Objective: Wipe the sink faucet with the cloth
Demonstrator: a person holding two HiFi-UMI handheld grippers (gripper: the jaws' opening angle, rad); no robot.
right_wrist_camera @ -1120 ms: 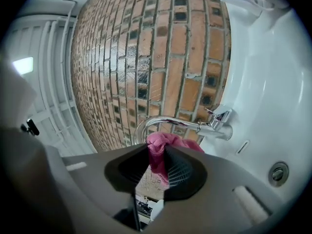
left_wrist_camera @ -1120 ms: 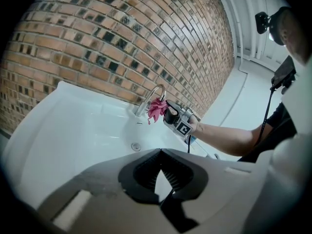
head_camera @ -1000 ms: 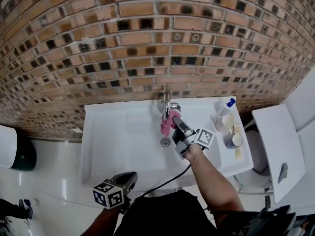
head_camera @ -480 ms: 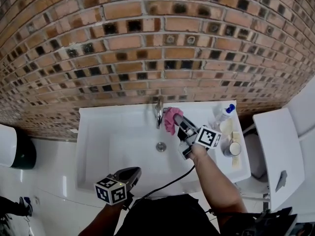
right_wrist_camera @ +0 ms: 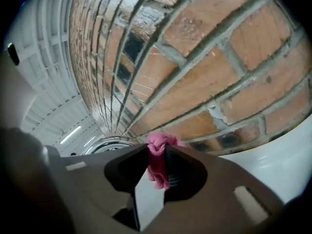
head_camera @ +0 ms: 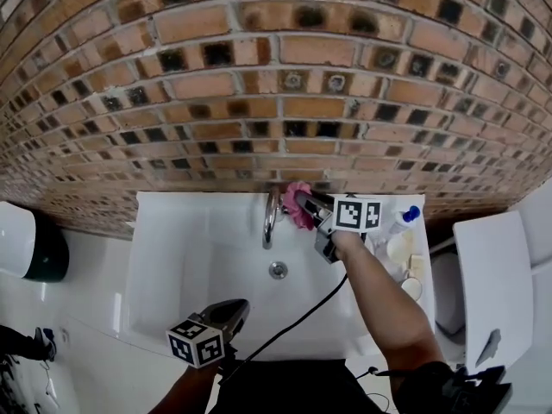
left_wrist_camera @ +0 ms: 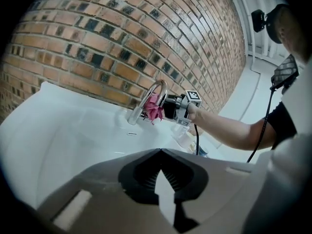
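Pink cloth (head_camera: 298,200) meets the chrome faucet (head_camera: 269,217) at a white sink (head_camera: 185,257) — right gripper (head_camera: 304,205) clamped on the fabric
The cloth sits against the faucet's arch, close under the brick wall (head_camera: 259,76), a tuft hanging between the jaws. The left gripper (head_camera: 226,314) hovers at the sink's front edge, well apart — its jaws pressed together with nothing between them

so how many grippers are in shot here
2. The right gripper is at the faucet, shut on the pink cloth; the left gripper hangs over the front of the sink, shut and empty.
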